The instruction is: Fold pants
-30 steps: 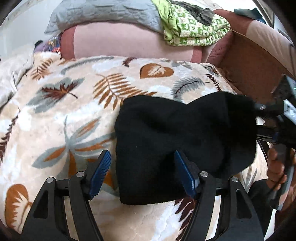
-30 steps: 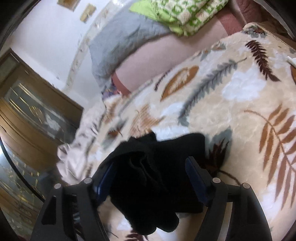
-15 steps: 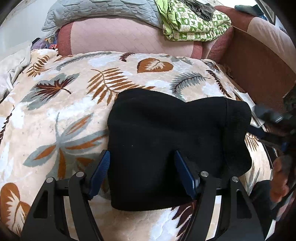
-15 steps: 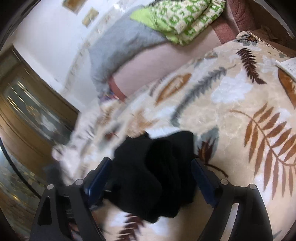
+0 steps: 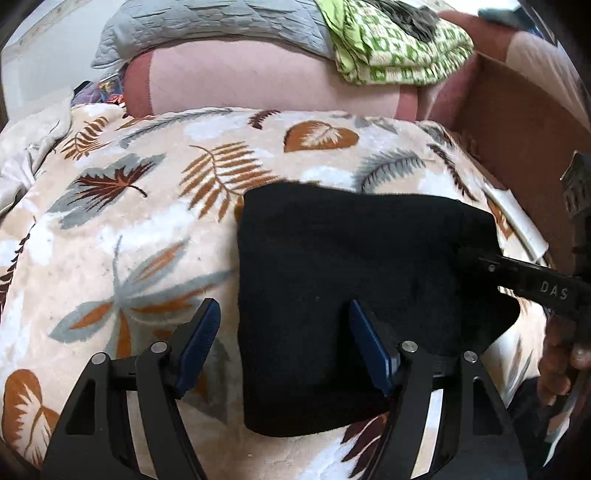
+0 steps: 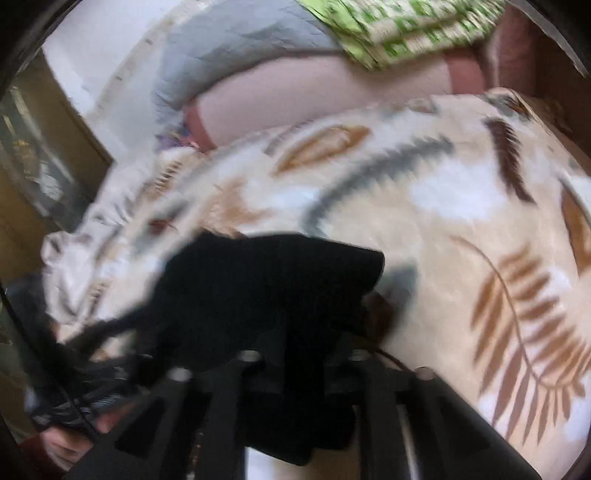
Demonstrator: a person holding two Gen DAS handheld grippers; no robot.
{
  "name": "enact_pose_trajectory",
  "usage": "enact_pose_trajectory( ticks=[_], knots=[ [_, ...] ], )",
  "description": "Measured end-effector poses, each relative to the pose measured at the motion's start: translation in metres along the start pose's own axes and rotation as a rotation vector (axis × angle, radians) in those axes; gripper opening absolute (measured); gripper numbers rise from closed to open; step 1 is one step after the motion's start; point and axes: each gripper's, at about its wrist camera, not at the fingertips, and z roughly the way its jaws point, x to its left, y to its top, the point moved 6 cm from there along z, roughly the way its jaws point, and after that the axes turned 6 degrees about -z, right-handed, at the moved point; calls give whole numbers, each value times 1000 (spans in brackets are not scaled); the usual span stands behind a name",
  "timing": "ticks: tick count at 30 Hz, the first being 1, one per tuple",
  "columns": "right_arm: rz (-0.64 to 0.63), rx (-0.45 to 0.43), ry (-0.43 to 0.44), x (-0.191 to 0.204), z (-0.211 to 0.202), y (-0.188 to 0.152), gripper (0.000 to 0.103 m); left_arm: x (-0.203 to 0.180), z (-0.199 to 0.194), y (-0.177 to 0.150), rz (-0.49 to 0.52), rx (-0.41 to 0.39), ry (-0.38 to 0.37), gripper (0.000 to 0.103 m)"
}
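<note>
Folded black pants (image 5: 351, 258) lie on a leaf-patterned blanket (image 5: 129, 229). My left gripper (image 5: 284, 332) hovers open over their near left edge, one blue pad above the cloth and the other above the blanket. From the right, my right gripper (image 5: 476, 260) reaches onto the pants' right edge, with a hand (image 5: 557, 354) behind it. The right wrist view is blurred. There the right gripper (image 6: 301, 332) is closing its jaws, and the black pants (image 6: 266, 280) bunch between them and hide the pads.
A pink bolster (image 5: 258, 81) lies across the far side, with a grey quilt (image 5: 207, 26) and folded green-checked cloth (image 5: 399, 48) on top. A brown board (image 5: 517, 122) stands at the right. A wooden cabinet (image 6: 33, 147) is at the left.
The right gripper's jaws went from wide apart around the pants' end to narrow, with the cloth bunched in them, and that view rolled. The left gripper stayed open and barely moved.
</note>
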Motion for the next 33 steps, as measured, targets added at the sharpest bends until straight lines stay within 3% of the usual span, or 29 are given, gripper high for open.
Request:
enact_pose_trajectory(
  ticks=[2,6,9,10,12,15,17,20,26,28,29,33],
  knots=[
    [21,-31,-20,-5,-10,1,51,1,-6,3,16,-5,1,72],
    [23,-145,-20,-4,-50,17,51,12,-20,28,4,-50,11,72],
    [-55,-211,60,27,-65,33,44,13,-14,45,-17,-47,5,72],
    [-88,-203,101,40,-59,37,35,10,-10,50,-16,-46,-3,72],
    [-126,-165,96,51,-42,37,21,5,3,54,0,-40,5,72],
    [-146,-100,3,45,1,37,18,3,28,54,0,8,28,72],
    [-73,-62,-1,25,24,34,13,3,40,55,-11,33,21,76],
    [20,-72,46,3,40,34,8,4,52,56,-49,44,11,83],
    [-19,-80,57,15,18,36,14,3,40,54,-36,35,8,83],
    [-27,-108,69,21,-1,35,31,4,30,52,-35,29,14,82],
    [-34,-120,72,25,-9,33,35,3,25,51,-28,21,17,82],
    [-80,-112,38,37,-29,15,39,3,5,44,-11,-4,34,82]
  ],
)
